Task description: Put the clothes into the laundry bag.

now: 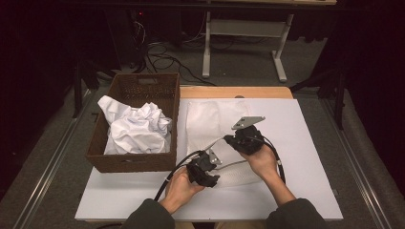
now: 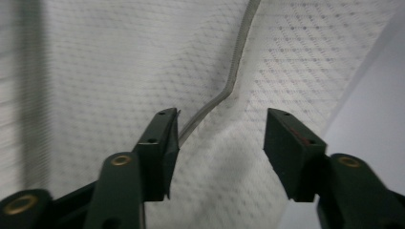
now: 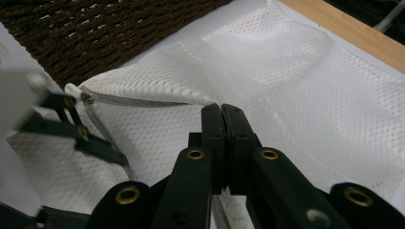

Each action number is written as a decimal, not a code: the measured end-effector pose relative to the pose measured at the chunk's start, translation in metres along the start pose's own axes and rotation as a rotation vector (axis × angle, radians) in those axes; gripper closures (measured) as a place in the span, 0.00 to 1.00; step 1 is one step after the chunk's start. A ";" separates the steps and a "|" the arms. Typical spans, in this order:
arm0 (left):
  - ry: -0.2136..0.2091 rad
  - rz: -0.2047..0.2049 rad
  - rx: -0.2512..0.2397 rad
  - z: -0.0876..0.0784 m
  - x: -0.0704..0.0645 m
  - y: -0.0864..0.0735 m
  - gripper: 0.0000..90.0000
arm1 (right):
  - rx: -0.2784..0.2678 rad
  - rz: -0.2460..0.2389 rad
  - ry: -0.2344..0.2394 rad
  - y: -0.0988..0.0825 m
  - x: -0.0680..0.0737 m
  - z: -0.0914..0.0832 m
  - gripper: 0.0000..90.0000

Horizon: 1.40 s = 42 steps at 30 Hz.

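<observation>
Under right tool (image 3: pixel 222 112), mesh bag (image 3: pixel 286 86) edge hidden

My left gripper (image 1: pixel 204 168) and right gripper (image 1: pixel 244 138): black jaws, brass rivets; grey three-cornered plates on top; black cables; dark olive sleeves.

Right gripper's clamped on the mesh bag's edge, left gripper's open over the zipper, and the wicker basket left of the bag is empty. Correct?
Not quite: the wicker basket is not empty; the high view shows crumpled white cloth in it. The rest holds: the right gripper is clamped on the mesh bag, and the left gripper is open over the zipper.
</observation>
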State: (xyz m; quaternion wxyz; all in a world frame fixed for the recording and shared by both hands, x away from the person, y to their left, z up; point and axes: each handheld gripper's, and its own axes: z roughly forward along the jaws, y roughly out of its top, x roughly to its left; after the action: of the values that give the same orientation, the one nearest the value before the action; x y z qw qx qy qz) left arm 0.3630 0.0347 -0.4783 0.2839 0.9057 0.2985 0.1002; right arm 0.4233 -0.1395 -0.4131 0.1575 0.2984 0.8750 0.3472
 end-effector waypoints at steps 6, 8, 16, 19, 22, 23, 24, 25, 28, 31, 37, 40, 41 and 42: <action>-0.043 -0.041 0.014 -0.028 0.018 -0.004 0.46 | 0.005 -0.011 -0.005 0.001 0.001 -0.001 1.00; -0.024 -0.036 0.016 -0.037 0.022 -0.006 0.46 | 0.007 -0.013 -0.005 0.001 0.000 -0.001 1.00; 0.021 -0.025 0.034 -0.070 0.036 -0.002 0.42 | 0.010 -0.008 -0.007 0.000 -0.002 -0.003 1.00; 0.035 -0.007 0.058 -0.079 0.041 0.000 0.40 | 0.009 -0.006 -0.009 0.000 -0.002 -0.003 1.00; 0.039 0.003 0.077 -0.087 0.046 0.000 0.39 | 0.015 -0.009 -0.007 0.000 -0.002 -0.002 1.00; 0.041 0.001 0.083 -0.090 0.048 0.000 0.38 | 0.019 -0.008 -0.006 0.000 -0.002 -0.002 1.00; 0.041 -0.002 0.088 -0.092 0.050 0.000 0.37 | 0.020 -0.010 -0.007 0.000 -0.003 -0.001 1.00; 0.040 -0.009 0.088 -0.094 0.052 -0.001 0.37 | 0.021 -0.006 -0.005 0.000 -0.003 -0.001 1.00; -0.007 -0.036 0.077 -0.101 0.061 -0.001 0.38 | 0.023 -0.003 -0.005 0.000 -0.002 -0.001 1.00; 0.001 -0.030 0.082 -0.105 0.063 0.002 0.36 | 0.026 -0.006 -0.008 0.000 -0.004 -0.002 1.00; 0.000 -0.035 0.092 -0.119 0.070 0.007 0.35 | 0.021 -0.003 -0.010 -0.001 -0.005 -0.004 1.00; -0.021 -0.033 0.110 -0.123 0.077 0.007 0.31 | 0.018 -0.003 -0.011 -0.001 -0.006 -0.005 1.00; -0.024 -0.032 0.114 -0.125 0.080 0.007 0.29 | 0.022 -0.003 -0.013 -0.001 -0.007 -0.006 1.00; -0.028 -0.040 0.112 -0.126 0.082 0.007 0.28 | 0.023 0.001 -0.014 -0.001 -0.007 -0.007 1.00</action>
State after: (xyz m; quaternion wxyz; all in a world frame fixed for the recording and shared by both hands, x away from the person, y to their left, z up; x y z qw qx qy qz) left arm 0.3877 0.1367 -0.3699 0.2389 0.9153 0.3177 0.0648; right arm 0.4246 -0.1480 -0.4090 0.1600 0.3029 0.8777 0.3351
